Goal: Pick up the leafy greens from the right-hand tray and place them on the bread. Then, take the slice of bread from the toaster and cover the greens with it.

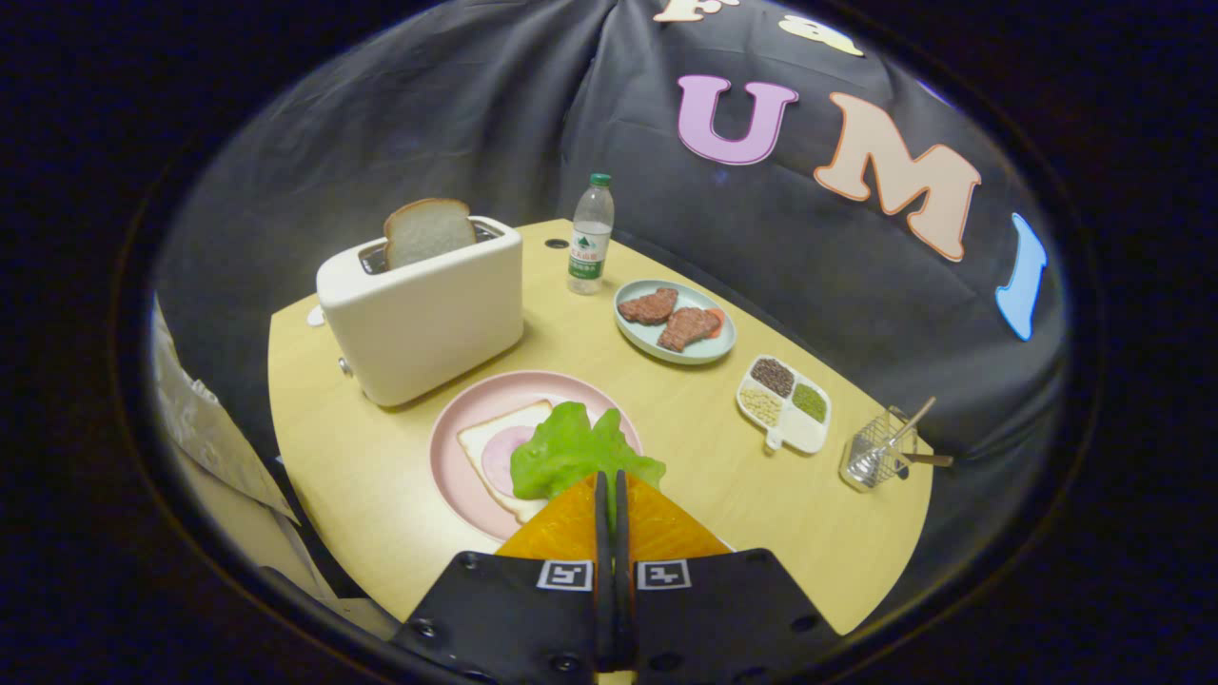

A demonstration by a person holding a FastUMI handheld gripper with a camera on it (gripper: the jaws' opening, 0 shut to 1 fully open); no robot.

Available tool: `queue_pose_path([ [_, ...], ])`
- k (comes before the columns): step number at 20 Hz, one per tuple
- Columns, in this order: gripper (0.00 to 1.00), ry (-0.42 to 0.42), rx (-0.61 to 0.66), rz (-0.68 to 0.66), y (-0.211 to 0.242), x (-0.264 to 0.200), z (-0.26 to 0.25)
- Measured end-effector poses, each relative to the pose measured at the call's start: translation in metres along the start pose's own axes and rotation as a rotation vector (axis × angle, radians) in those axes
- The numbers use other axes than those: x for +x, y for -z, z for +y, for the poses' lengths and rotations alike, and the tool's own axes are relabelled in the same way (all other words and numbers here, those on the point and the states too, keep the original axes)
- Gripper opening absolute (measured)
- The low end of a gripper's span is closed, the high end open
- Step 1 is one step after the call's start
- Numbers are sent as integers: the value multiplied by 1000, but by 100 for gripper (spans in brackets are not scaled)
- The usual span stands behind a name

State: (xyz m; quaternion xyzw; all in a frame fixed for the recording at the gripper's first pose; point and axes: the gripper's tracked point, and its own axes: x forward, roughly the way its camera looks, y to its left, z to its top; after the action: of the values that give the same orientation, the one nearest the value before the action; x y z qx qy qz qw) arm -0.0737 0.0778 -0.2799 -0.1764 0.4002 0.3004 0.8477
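Note:
My gripper (610,476) is shut on the leafy greens (571,450), a bright green lettuce leaf pinched at its near edge between both fingertips. The leaf hangs over the pink plate (457,476), partly covering a slice of bread (495,442) topped with a round of ham (501,459). Beyond the plate stands a cream toaster (423,309) with a second bread slice (428,231) sticking up out of its slot.
A blue-green plate (709,350) with two meat patties lies right of the toaster. A water bottle (591,236) stands behind it. Nearer right sit a white divided dish of grains (785,402) and a wire holder (880,449). The table's edge curves close on the right.

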Motion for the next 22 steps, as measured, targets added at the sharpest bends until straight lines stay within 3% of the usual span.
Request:
queue_pose_path([
  [9, 3, -43, 1, 19, -4, 54, 40],
  [17, 3, -70, 33, 119, 28, 83, 51],
  [22, 47, -46, 14, 178, 42, 83, 51],
])
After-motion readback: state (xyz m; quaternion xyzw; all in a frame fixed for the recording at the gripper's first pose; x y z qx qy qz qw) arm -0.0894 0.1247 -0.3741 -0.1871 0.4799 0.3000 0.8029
